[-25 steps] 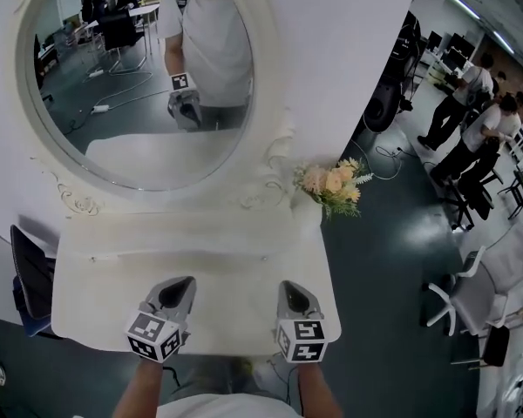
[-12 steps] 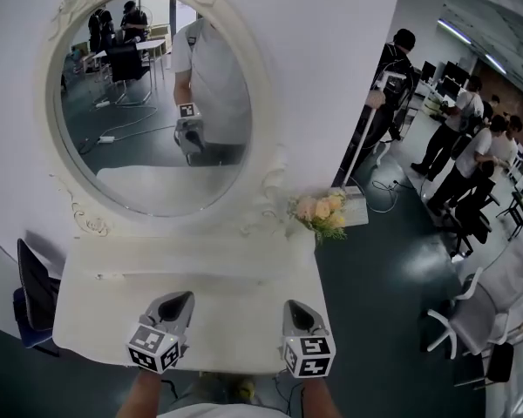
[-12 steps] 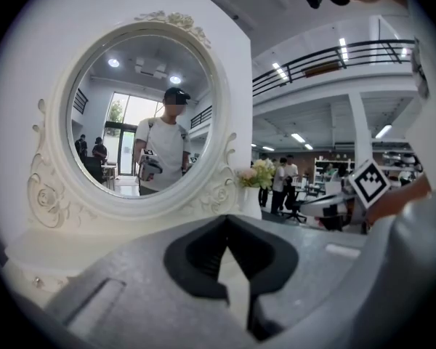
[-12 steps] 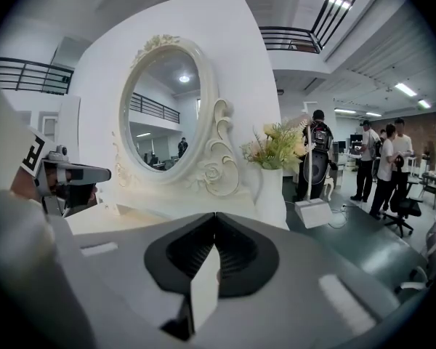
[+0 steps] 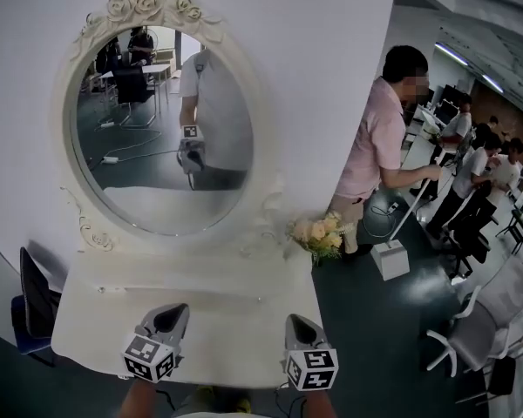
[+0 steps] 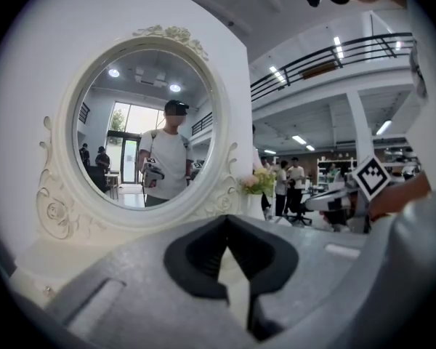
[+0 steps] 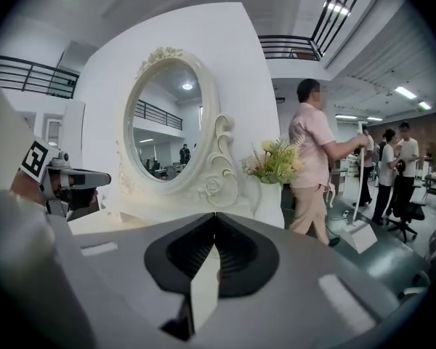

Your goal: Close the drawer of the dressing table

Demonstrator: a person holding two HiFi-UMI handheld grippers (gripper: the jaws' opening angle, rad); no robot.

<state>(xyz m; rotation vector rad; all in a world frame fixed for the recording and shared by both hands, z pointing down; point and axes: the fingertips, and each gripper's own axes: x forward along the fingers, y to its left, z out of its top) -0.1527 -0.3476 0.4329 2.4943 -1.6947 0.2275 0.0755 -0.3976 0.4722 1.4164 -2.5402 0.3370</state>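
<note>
The dressing table (image 5: pixel 200 320) stands against the wall, with the mirror (image 5: pixel 157 138) above and flowers (image 5: pixel 318 233) at its right rear corner. Its drawer is hidden under the front edge. The left gripper (image 5: pixel 175 311) and right gripper (image 5: pixel 295 322) hang over that edge, jaws together, empty. Risk: a hard shove may rock the table and topple the flowers.

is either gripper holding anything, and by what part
Nothing is held: the left gripper and the right gripper both have their jaws together and empty.

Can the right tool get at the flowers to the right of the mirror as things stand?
Probably yes. The right tool is above the front of the dressing table, and only bare top lies between the tool and the flowers.
</note>
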